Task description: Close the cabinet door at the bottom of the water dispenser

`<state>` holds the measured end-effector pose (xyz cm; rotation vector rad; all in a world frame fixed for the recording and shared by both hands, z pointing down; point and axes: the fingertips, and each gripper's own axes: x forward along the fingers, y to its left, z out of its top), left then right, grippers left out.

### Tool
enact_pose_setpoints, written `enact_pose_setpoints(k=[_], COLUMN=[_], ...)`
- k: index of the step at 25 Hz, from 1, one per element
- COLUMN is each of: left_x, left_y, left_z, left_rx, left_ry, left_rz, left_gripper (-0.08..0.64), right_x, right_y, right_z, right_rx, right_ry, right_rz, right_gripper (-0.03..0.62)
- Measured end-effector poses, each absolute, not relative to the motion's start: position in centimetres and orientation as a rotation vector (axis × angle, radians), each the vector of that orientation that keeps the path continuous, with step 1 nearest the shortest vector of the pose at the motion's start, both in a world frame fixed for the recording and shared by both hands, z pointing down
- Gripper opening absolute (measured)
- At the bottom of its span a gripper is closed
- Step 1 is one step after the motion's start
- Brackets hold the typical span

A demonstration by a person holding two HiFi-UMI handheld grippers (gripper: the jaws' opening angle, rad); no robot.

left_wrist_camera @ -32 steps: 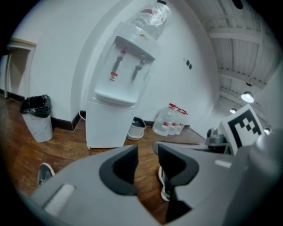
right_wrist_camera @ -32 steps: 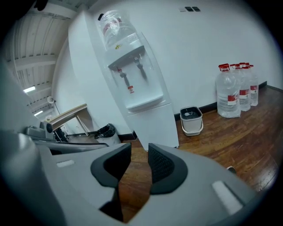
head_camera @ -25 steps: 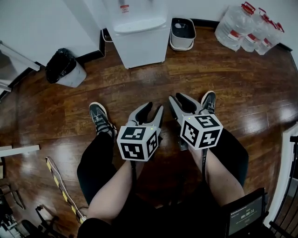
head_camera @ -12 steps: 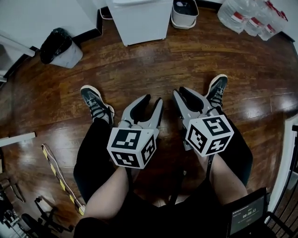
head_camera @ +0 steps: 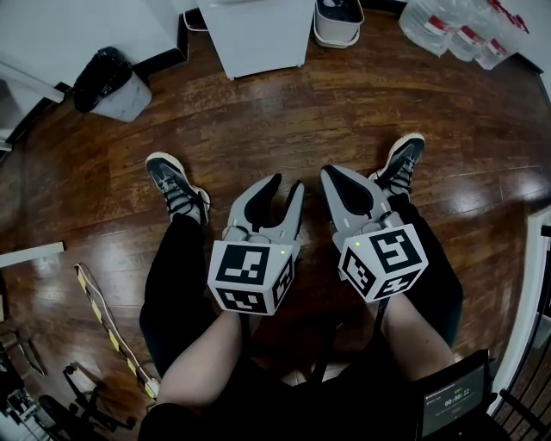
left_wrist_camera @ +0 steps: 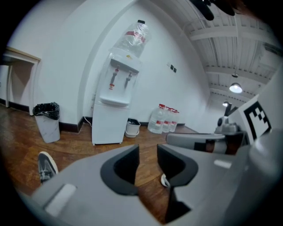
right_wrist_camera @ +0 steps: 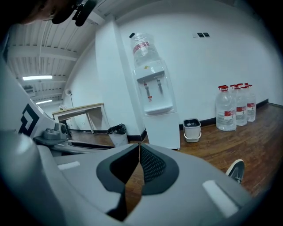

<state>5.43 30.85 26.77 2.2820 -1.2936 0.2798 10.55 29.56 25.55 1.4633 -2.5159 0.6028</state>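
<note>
The white water dispenser (left_wrist_camera: 114, 106) stands against the wall with a bottle on top. Its bottom cabinet front (head_camera: 258, 39) looks flat and flush from here. It is far from both grippers, across bare wood floor. My left gripper (head_camera: 286, 183) hangs over the floor between the person's shoes; its jaws (left_wrist_camera: 148, 150) are closing, with a gap still between them and nothing in it. My right gripper (head_camera: 331, 172) is beside it, pointing toward the dispenser, and its fingertips (right_wrist_camera: 139, 145) meet with nothing held.
A bin with a black bag (head_camera: 112, 86) stands left of the dispenser and a white bucket (head_camera: 337, 21) right of it. Several water bottles (head_camera: 456, 34) sit at the far right. A table (right_wrist_camera: 82, 110) stands by the left wall. Striped tape (head_camera: 108, 332) lies at the lower left.
The dispenser has slid to the top edge of the head view and is now mostly cut off. The right gripper's jaws have come together. The left gripper's gap has narrowed slightly.
</note>
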Motion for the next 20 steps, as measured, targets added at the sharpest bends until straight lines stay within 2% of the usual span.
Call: enact_pose_setpoints(k=[20], left_x=[6.6], left_y=[30.8], left_z=[26.8], left_rx=[2.323], left_ry=[-1.273], left_rz=[0.292], left_gripper=[0.149], right_x=[10.4], right_y=[29.7], right_z=[25.6], right_rx=[1.448], right_ry=[-2.524], right_rz=[0.601], right_gripper=[0.005])
